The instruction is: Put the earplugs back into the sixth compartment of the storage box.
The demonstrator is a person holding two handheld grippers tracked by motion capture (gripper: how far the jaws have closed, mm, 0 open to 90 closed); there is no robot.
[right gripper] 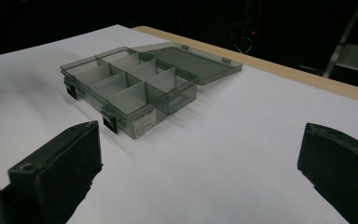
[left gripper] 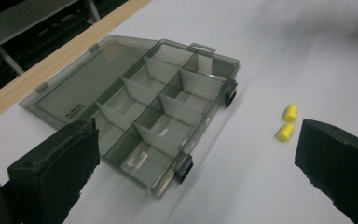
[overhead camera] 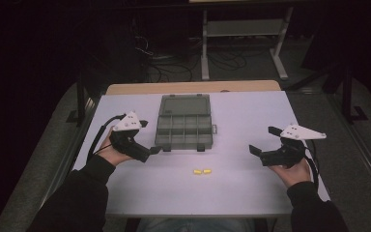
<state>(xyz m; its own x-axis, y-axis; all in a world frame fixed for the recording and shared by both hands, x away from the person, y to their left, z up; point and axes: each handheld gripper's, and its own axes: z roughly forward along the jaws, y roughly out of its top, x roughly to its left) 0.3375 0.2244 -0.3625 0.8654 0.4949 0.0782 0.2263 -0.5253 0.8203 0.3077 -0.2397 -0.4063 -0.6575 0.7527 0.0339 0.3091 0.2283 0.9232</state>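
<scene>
Earplugs (overhead camera: 202,171) between grippers, open organizer box (overhead camera: 184,122) behind, table (overhead camera: 241,193) bare

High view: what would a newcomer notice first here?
The open grey translucent plastic compartment box lies at the middle of the white table, lid folded flat behind. Two small yellow foam plugs lie nearer the person, between the open left gripper and right gripper.
</scene>
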